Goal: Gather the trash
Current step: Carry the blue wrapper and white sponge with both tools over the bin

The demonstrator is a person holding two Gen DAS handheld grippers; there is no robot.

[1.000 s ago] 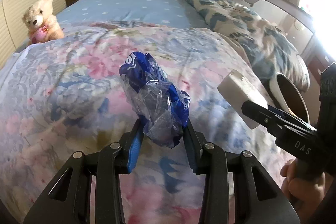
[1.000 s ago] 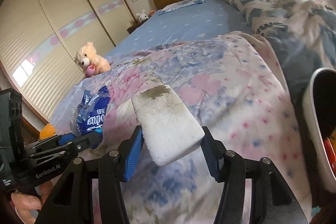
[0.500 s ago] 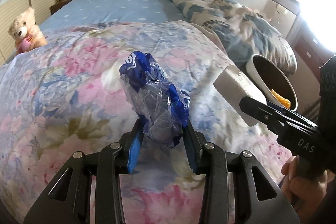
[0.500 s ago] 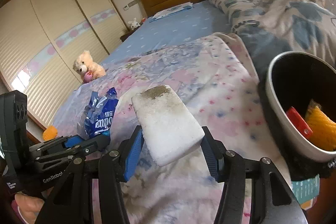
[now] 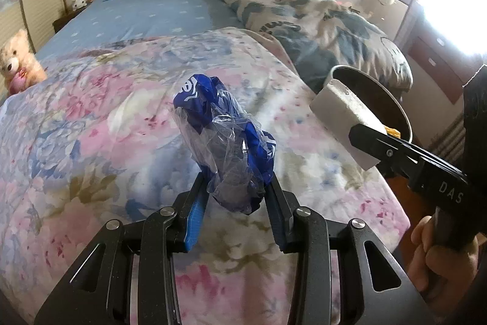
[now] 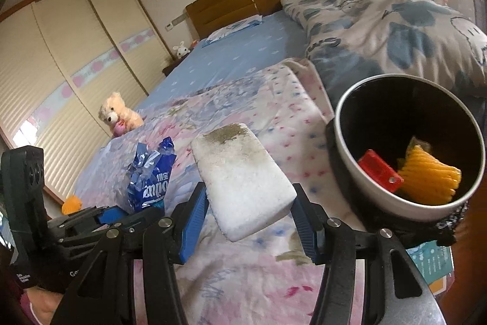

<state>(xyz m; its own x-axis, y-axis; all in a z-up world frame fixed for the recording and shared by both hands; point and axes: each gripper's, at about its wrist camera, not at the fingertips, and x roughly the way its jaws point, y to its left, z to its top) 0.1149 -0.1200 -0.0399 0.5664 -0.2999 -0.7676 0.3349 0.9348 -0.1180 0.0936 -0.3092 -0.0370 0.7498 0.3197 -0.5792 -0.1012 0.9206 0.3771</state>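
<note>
Trash is held in both grippers above the floral quilt: the left gripper is clamped on a crumpled blue and clear plastic wrapper, which sticks up from between its fingers, and the right gripper grips a dirty white foam block by its sides. Just right of the block, at the bed's edge, stands a round bin with a dark inside, holding a red piece and a yellow mesh bundle; a teddy bear sits at the far left side of the bed
</note>
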